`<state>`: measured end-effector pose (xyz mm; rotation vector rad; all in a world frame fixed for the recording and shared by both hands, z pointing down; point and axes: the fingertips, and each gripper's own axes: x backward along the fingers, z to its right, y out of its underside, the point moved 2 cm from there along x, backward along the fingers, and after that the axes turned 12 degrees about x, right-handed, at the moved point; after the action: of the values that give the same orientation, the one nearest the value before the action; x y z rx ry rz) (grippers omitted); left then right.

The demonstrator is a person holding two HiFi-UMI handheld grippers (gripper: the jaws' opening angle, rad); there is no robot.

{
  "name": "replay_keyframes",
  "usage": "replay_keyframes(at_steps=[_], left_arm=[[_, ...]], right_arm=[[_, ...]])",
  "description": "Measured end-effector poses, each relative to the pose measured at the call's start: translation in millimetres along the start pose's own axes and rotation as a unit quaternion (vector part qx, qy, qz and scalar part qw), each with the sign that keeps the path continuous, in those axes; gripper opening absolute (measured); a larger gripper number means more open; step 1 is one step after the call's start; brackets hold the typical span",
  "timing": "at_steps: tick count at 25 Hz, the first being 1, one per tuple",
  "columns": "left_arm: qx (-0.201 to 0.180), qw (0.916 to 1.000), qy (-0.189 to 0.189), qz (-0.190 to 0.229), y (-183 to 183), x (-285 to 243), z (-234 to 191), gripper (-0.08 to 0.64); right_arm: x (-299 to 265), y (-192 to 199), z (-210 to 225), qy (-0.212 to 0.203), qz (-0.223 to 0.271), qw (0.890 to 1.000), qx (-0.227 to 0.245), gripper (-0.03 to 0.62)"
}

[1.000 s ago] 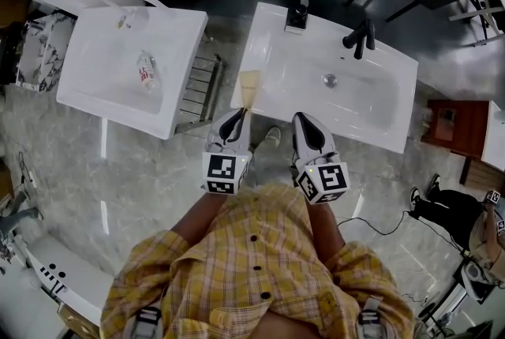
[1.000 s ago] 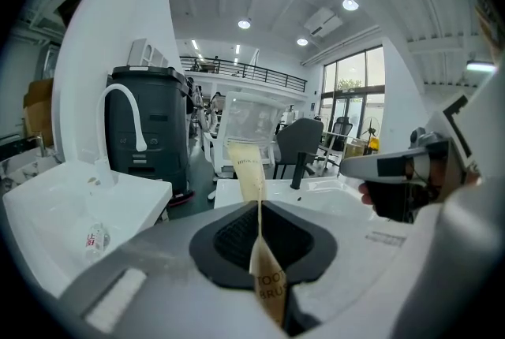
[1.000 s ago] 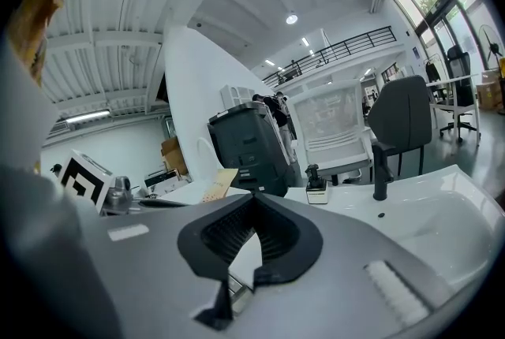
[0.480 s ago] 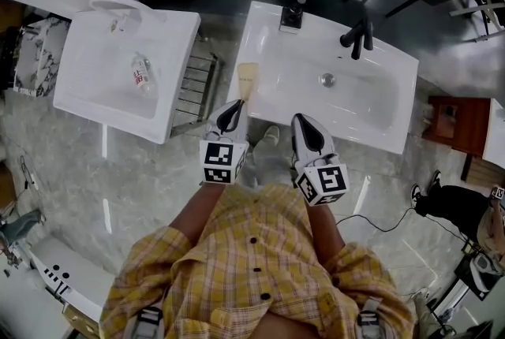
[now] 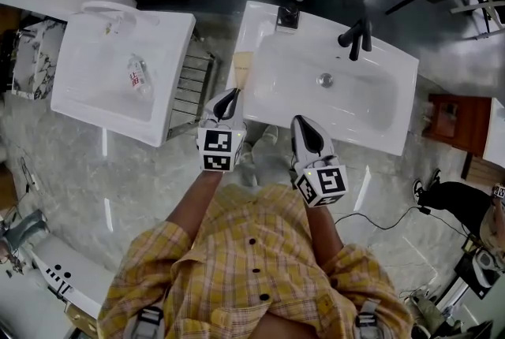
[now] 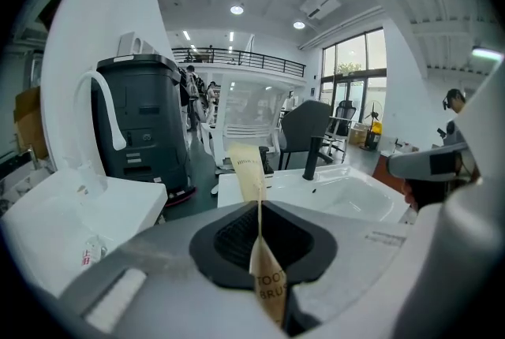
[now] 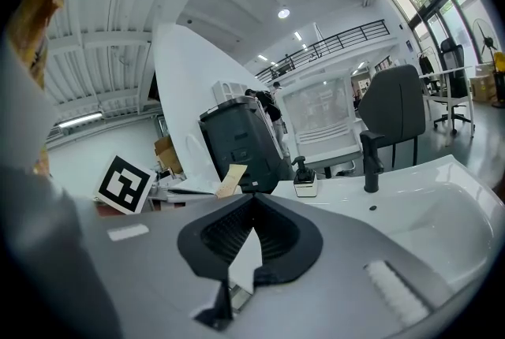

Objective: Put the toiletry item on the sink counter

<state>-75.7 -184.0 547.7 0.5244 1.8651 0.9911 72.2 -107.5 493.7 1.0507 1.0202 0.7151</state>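
1. Toothbrush packet (image 5: 243, 68), in the head view, is sticking forward out of the left gripper (image 5: 227, 103). Its long axis is pointing away from the person, and its far end appears to be hanging over the left edge of the sink counter (image 5: 264, 22). The left gripper is the nearer one. The right gripper (image 5: 308, 135) is hovering by the basin's near rim, apart from the packet.
2. In the left gripper view, the left gripper (image 6: 259, 207) is pinching the packet (image 6: 246, 172) edge-on between its jaws. The packet is a thin, flat, tan paper sleeve with dark print low down. The counter is lying just ahead and slightly right, so a short forward lowering is probably coming.
3. In the right gripper view, the right gripper (image 7: 252, 202) is resting with its jaws together on nothing. The packet (image 7: 231, 180) is showing off to the left.
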Motion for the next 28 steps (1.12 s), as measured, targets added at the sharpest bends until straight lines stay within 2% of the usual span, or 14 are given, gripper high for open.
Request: replay_keyframes(at_steps=[7,28], left_arm=[[-0.017,0.9998,-0.006,-0.013,1,-24,-7,0.012],[-0.003,0.9957,-0.023,-0.090,29,-98,-36,0.012]], right_arm=[[-4,3,7,0.003,-0.003,1.000,-0.002,0.000],[-18,10,30,0.008,-0.019,1.000,-0.013,0.000]])
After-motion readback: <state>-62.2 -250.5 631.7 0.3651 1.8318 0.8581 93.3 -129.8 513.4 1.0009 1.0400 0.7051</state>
